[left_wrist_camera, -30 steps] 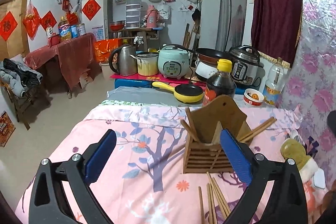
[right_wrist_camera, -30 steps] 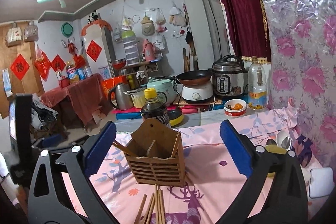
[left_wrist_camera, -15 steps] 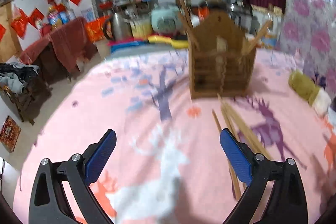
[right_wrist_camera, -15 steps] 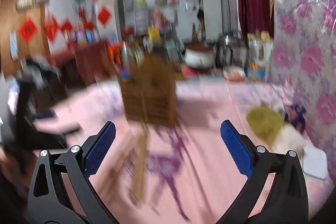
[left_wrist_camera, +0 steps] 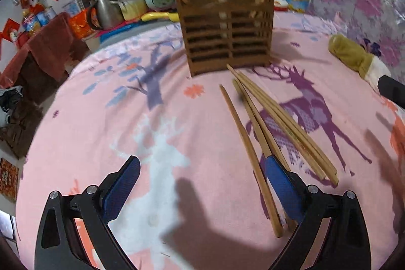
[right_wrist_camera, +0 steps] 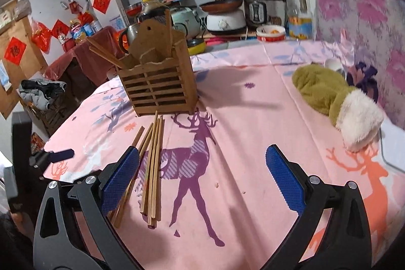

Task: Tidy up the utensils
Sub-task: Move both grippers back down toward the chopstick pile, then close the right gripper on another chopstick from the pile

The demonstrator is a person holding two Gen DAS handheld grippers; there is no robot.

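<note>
1. Both grippers have dropped low over the table since a second ago; the views were level with the room then and now tilt down at the cloth. Reads as the approach to a pick.
2. Left gripper [left_wrist_camera: 201,190]: jaws wide, holding nothing. Its right blue pad [left_wrist_camera: 283,190] sits just over the near ends of the loose chopsticks [left_wrist_camera: 265,128].
3. Right gripper [right_wrist_camera: 202,180]: jaws wide, empty. The loose chopsticks [right_wrist_camera: 153,168] lie by its left pad, outside the gap between the pads.
4. Task things: about five chopsticks lie flat in a loose fan on the tablecloth [left_wrist_camera: 126,133], tips pointing at the wooden utensil holder [left_wrist_camera: 226,34], nearest tip just short of its base.
5. Holder already has several chopsticks standing tilted in its compartments, so the task is partly done; the flat bundle is still to go.
6. Materials: chopsticks are thin, tapered, bare light wood; holder is brown slatted board with a peaked back panel and hang hole; cloth is soft pink print with deer; pads are blue and textured.
7. Off to the side: plush olive mitten with white cuff [right_wrist_camera: 331,98], well apart.
</note>
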